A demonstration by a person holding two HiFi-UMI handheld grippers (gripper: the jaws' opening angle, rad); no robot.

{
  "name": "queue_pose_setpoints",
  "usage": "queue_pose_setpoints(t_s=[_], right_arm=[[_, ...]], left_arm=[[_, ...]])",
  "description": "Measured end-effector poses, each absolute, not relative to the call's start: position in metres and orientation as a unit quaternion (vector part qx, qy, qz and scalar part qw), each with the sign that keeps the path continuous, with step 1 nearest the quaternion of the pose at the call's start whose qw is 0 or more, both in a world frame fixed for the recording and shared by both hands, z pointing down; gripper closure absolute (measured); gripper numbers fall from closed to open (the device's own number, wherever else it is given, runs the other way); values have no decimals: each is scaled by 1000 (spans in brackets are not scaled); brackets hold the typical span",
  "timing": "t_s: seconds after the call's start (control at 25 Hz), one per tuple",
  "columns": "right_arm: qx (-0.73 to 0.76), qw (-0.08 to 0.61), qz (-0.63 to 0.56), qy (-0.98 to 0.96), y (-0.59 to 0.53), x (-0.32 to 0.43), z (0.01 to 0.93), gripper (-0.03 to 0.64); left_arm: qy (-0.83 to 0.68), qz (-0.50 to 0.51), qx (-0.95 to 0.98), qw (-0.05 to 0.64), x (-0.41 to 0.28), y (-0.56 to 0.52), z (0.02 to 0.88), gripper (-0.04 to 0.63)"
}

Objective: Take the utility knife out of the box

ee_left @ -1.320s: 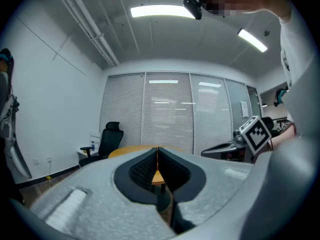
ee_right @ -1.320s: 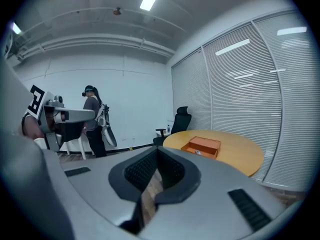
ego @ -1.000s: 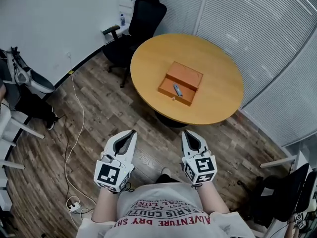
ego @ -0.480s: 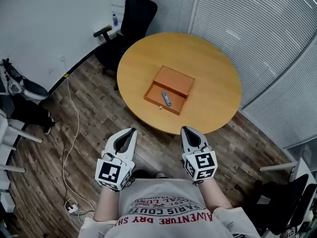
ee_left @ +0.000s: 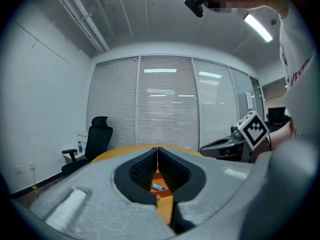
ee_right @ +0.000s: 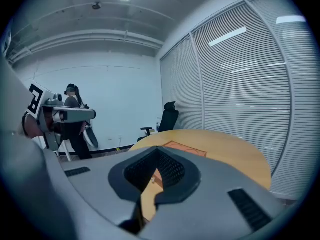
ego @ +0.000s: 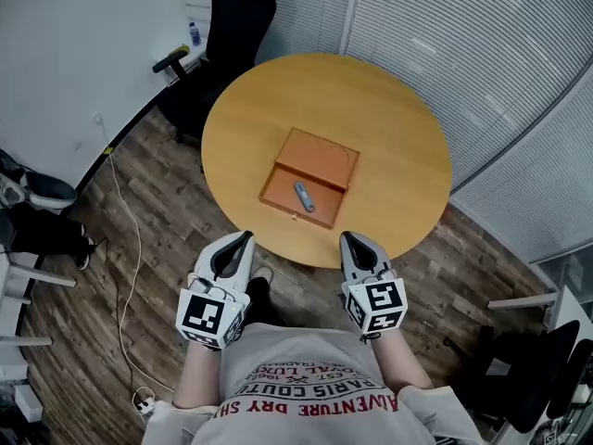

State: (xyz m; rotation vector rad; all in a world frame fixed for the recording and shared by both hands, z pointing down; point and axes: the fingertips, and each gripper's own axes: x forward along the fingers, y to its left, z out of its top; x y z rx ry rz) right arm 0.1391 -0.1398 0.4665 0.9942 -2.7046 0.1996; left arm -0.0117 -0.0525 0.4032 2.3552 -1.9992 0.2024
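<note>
In front of me, the round wooden table (ego: 398,156) fills the mid of the head view, w/ a black office chair (ego: 232,26) at its far left. The orange box (ego: 315,156) sits open near the table's centre. My left gripper (ego: 243,241) & right gripper (ego: 352,242) hover just short of the table's near edge, well apart from the box. Both have their jaws closed together w/ nothing between them. The utility knife (ego: 304,197) lies inside the box's near half.
</note>
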Motion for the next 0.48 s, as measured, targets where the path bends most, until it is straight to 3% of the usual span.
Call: queue_pose_setpoints(t_s=[0.48], right_arm=[[436,131,81,-887,-239,84,455,607]], left_arm=[[-568,78,819,14,-88,-182,393,584]])
